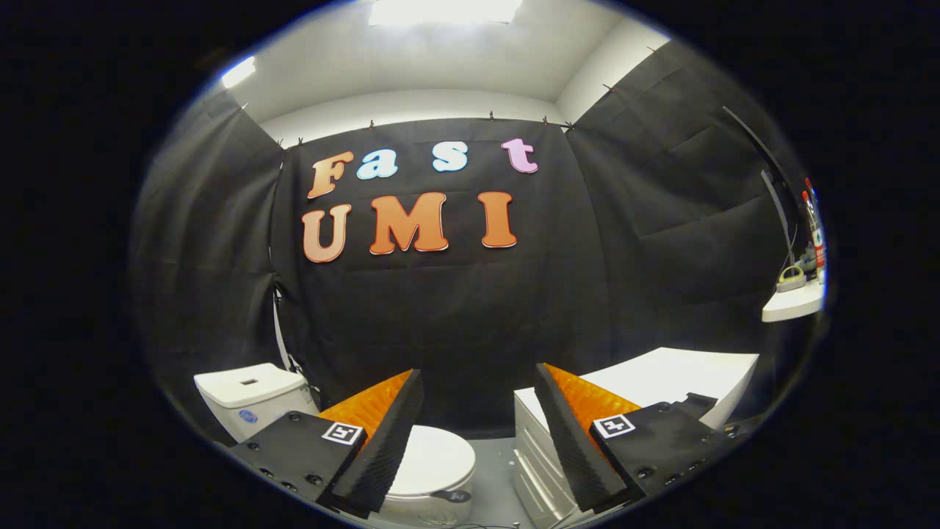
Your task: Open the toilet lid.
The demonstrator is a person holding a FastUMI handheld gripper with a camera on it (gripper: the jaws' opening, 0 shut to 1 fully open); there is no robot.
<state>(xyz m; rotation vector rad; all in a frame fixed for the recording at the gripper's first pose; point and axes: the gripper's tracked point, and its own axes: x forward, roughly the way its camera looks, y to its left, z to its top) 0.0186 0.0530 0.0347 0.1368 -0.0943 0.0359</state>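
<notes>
The gripper (479,411) is held with its jaws released and spread wide, nothing gripped between them. The white oval toilet lid (433,461) is seen closed on the bowl, low and beyond the left finger, partly hidden by it. The white ceramic cistern (248,400) stands left of the lid. A white drawer cabinet (646,382) stands right of the lid, behind the right finger.

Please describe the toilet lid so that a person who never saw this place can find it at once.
Start at the white toilet tank standing against the black cloth wall. The toilet lid lies just in front of it, closed flat, beyond the open gripper, left of the white cabinet. It is round and smooth, while the tank and cabinet are boxy.
</notes>
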